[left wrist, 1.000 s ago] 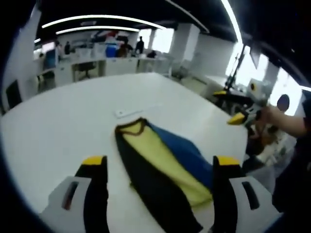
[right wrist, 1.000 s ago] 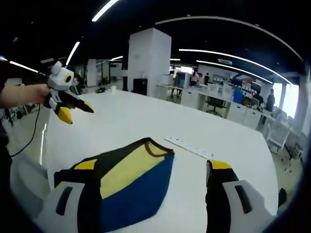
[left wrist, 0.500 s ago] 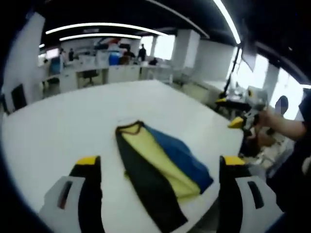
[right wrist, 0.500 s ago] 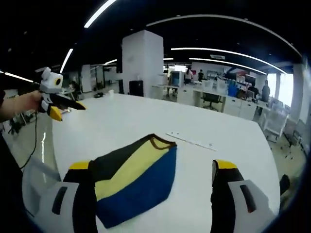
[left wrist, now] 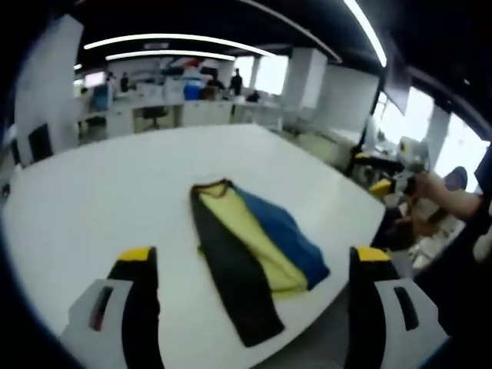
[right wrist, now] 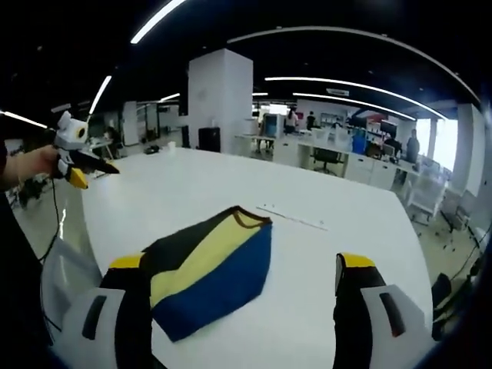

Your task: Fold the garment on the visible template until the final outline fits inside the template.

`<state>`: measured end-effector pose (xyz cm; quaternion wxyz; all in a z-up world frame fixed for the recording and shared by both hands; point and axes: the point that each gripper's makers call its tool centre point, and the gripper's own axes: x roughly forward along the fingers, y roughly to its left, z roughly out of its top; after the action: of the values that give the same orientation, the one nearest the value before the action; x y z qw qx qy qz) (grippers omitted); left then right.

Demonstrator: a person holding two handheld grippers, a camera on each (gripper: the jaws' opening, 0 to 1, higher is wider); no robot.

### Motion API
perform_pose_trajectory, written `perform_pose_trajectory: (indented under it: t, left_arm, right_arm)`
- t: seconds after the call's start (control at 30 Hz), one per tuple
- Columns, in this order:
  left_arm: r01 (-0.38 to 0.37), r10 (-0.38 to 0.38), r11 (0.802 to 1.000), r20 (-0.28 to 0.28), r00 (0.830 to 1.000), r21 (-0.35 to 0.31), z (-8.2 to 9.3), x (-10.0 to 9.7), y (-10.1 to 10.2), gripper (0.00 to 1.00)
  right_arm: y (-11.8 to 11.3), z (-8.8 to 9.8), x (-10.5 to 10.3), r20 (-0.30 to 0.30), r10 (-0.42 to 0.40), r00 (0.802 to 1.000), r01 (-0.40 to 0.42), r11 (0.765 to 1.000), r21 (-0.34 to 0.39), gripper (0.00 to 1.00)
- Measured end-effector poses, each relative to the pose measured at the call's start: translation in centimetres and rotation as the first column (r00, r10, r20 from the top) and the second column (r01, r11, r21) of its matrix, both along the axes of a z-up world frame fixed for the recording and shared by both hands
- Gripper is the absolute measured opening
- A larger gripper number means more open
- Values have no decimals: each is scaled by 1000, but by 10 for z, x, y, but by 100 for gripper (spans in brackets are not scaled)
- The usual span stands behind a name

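Note:
A folded garment (left wrist: 250, 250) in black, yellow and blue bands lies flat on the white table (left wrist: 108, 192), its brown collar at the far end. My left gripper (left wrist: 254, 260) hovers back from it, open, with nothing between its yellow-tipped jaws. In the right gripper view the same garment (right wrist: 211, 265) lies near the table's front edge, and my right gripper (right wrist: 240, 265) is open and holds nothing. A hand holds the right gripper (left wrist: 382, 187) off the table's right side. The left gripper (right wrist: 75, 163) hangs beyond the left edge.
A thin white strip (right wrist: 292, 217) lies on the table (right wrist: 192, 184) just past the collar. Desks, chairs and a few people stand far behind. A white pillar (right wrist: 219, 100) rises at the back. The table edge runs close to the garment's lower end.
Both views have pulled back from the garment, which looks smaller now. Each gripper has drifted further out from the table. The garment lies as before.

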<state>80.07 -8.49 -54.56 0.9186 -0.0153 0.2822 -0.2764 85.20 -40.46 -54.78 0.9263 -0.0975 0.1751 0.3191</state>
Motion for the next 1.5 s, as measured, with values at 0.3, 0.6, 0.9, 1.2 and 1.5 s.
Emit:
perform_pose_trajectory:
  t: [0.3, 0.6, 0.9, 1.2, 1.5]
  left_arm:
    - [-78, 78, 997, -28, 997, -9, -8, -15, 27, 99]
    - [-118, 118, 993, -41, 992, -1, -11, -20, 40, 99]
    - [-98, 97, 995, -30, 995, -8, -5, -13, 33, 99]
    - [-100, 100, 995, -41, 994, -5, -8, -14, 34, 99]
    - [-105, 104, 995, -53, 993, -2, -12, -16, 35, 99]
  right_arm:
    - [-17, -5, -26, -16, -23, 1000, 23, 1000, -14, 100]
    - [-26, -10, -32, -38, -67, 997, 68, 998, 19, 100]
    - [-23, -10, -29, -39, -65, 997, 66, 997, 26, 100]
    - [-22, -17, -31, -54, -55, 997, 56, 998, 28, 100]
    - [-14, -37, -34, -96, -33, 995, 35, 999, 17, 98]
